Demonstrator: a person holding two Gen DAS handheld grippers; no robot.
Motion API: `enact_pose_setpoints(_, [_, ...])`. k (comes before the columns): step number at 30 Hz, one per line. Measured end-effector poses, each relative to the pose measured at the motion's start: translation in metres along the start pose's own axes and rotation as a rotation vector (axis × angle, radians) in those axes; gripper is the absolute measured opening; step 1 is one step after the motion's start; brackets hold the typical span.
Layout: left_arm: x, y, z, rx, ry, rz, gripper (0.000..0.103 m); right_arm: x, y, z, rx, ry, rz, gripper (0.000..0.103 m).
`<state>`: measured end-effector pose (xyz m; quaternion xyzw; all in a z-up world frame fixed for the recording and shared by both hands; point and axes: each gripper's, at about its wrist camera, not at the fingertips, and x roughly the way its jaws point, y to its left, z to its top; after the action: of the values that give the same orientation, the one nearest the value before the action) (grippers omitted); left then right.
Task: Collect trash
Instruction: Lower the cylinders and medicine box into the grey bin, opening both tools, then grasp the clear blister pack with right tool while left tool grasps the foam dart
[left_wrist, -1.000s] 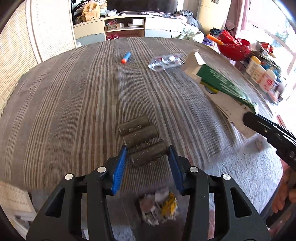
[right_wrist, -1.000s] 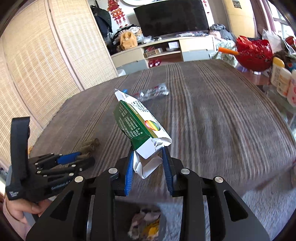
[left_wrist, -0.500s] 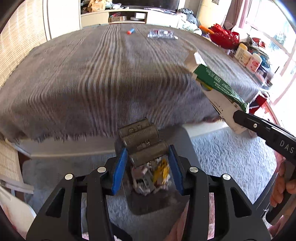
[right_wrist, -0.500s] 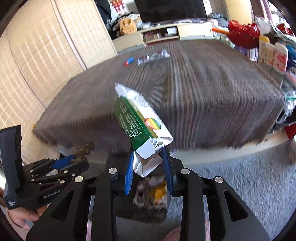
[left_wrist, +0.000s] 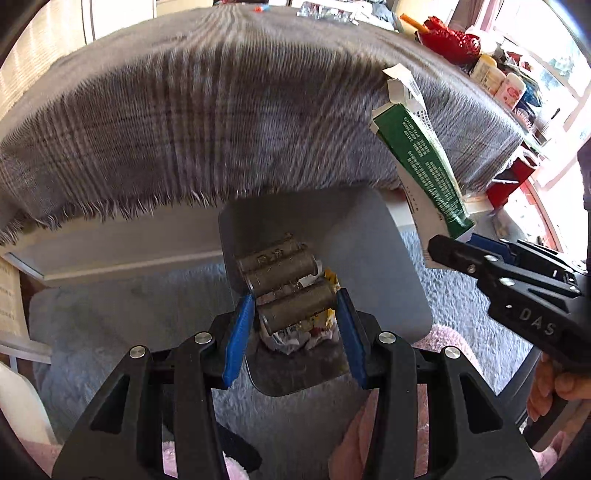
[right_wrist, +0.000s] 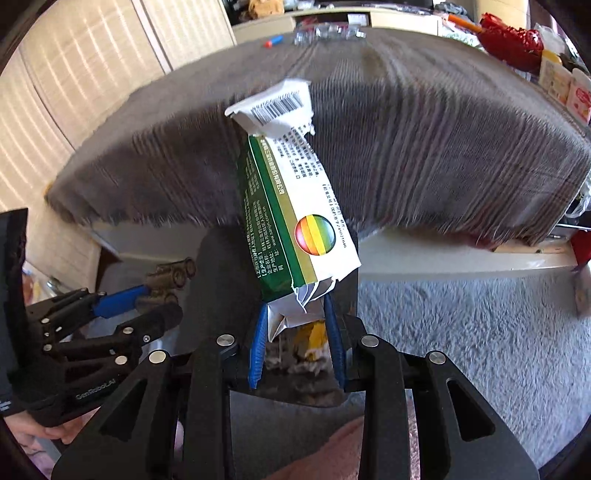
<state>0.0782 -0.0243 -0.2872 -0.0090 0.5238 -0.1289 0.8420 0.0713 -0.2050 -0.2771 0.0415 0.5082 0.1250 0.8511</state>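
While grippers (left_wrist: 295, 317) clamp trash (cylinders (left_wrist: 284, 284), carton (right_wrist: 291, 221)), bin (left_wrist: 369, 236) below

Left gripper (left_wrist: 295, 325): black frame with cut-out struts, blue pads (left_wrist: 238, 341), silver screws.
Right gripper (right_wrist: 295, 341): same black frame, blue pads (right_wrist: 257, 347), silver screws.
Markings: white "DAS" on the right gripper's side; pale lettering on the left one, perhaps "GenRobot.AI".
Clothing: something pink at the near edge, possibly trousers.

Green-and-white carton (right_wrist: 295, 221) torn open, upright over the bin (left_wrist: 388, 258), linked brown cylinders (left_wrist: 288, 291) tilted above the bin's crumpled wrappers (left_wrist: 295, 334)
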Motion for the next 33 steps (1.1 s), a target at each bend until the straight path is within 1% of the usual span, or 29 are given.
enact_pose_setpoints(6, [0.011, -0.002, 0.0, 0.01, 0.029, -0.018, 0.043, 0.017, 0.0, 0.0, 0.018, 0.066, 0.01, 0.031])
enact_pose_setpoints(7, [0.012, -0.002, 0.0, 0.009, 0.033, -0.02, 0.043, 0.019, 0.0, 0.0, 0.024, 0.068, 0.014, 0.034])
enact_pose_setpoints(8, [0.014, -0.002, 0.0, 0.006, 0.039, -0.025, 0.043, 0.019, -0.001, 0.002, 0.034, 0.073, 0.025, 0.039])
enact_pose_setpoints(10, [0.017, 0.0, 0.001, -0.002, 0.053, -0.03, 0.042, 0.022, -0.003, 0.003, 0.054, 0.078, 0.039, 0.045])
enact_pose_setpoints(11, [0.018, 0.001, 0.001, -0.005, 0.058, -0.031, 0.041, 0.022, -0.004, 0.004, 0.067, 0.081, 0.046, 0.048])
enact_pose_setpoints(12, [0.019, 0.001, 0.001, -0.007, 0.061, -0.029, 0.041, 0.022, -0.006, 0.004, 0.076, 0.081, 0.044, 0.048])
enact_pose_setpoints(13, [0.019, 0.002, 0.001, -0.01, 0.065, -0.031, 0.043, 0.022, -0.007, 0.004, 0.081, 0.081, 0.04, 0.05])
enact_pose_setpoints(14, [0.02, 0.003, 0.001, -0.012, 0.067, -0.033, 0.044, 0.022, -0.009, 0.005, 0.086, 0.081, 0.039, 0.054])
enact_pose_setpoints(16, [0.02, 0.003, 0.001, -0.013, 0.067, -0.033, 0.054, 0.022, -0.01, 0.005, 0.094, 0.082, 0.04, 0.062])
enact_pose_setpoints(17, [0.02, 0.003, 0.001, -0.013, 0.065, -0.028, 0.055, 0.021, -0.011, 0.005, 0.099, 0.081, 0.04, 0.067])
enact_pose_setpoints(19, [0.02, 0.004, 0.003, -0.01, 0.064, -0.019, 0.062, 0.02, -0.012, 0.005, 0.104, 0.083, 0.042, 0.07])
enact_pose_setpoints(20, [0.019, 0.004, 0.003, -0.008, 0.063, -0.012, 0.063, 0.019, -0.011, 0.005, 0.105, 0.089, 0.039, 0.076])
enact_pose_setpoints(22, [0.016, 0.004, 0.004, -0.001, 0.056, 0.001, 0.069, 0.02, -0.014, 0.004, 0.113, 0.093, 0.039, 0.08])
enact_pose_setpoints(25, [0.013, 0.004, 0.006, 0.005, 0.052, 0.007, 0.072, 0.016, -0.014, 0.006, 0.12, 0.089, 0.039, 0.081])
enact_pose_setpoints(33, [0.004, 0.006, 0.01, 0.007, 0.041, 0.01, 0.073, 0.006, -0.016, 0.012, 0.131, 0.062, 0.05, 0.081])
